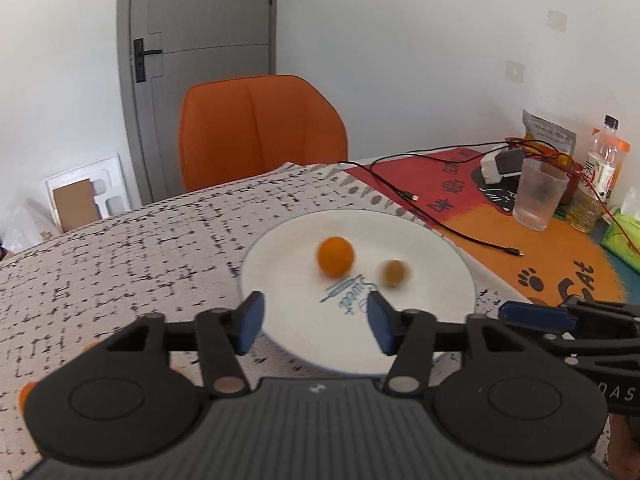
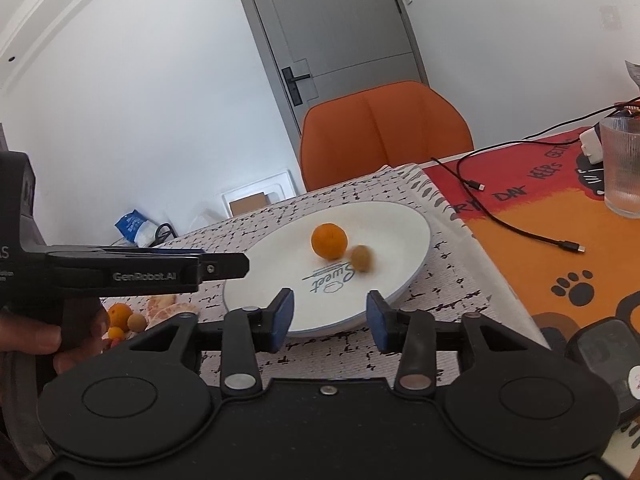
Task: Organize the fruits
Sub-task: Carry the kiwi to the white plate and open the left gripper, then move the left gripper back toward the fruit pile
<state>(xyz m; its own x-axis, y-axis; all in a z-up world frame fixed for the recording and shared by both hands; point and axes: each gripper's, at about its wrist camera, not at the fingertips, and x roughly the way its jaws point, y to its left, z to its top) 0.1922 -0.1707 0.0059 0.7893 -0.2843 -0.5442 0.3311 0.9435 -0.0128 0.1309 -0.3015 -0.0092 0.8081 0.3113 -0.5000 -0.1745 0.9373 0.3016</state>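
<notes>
A white plate (image 1: 280, 240) (image 2: 400, 224) sits on the speckled cloth. On it lie a small orange (image 1: 336, 256) (image 2: 329, 240) and a smaller brownish round fruit (image 1: 394, 274) (image 2: 361, 258), which looks blurred. My left gripper (image 1: 314, 320) is open over the plate's near rim, nothing between its blue pads; from the right wrist view it (image 2: 240, 266) enters at the left, held by a hand. My right gripper (image 2: 330, 312) is open too, empty, just short of the plate; its tip (image 1: 520, 314) shows at the right. More fruits (image 2: 120, 314) and peeled segments (image 2: 164, 306) lie left of the plate.
An orange chair (image 1: 260, 132) stands beyond the table. On the orange cat mat (image 1: 560, 248) are a ribbed glass (image 1: 538, 196), loose black cables (image 1: 460, 232), a white charger (image 1: 496, 166), a bottle (image 1: 604, 160), a snack bag (image 1: 548, 132) and a green tissue pack (image 1: 624, 236).
</notes>
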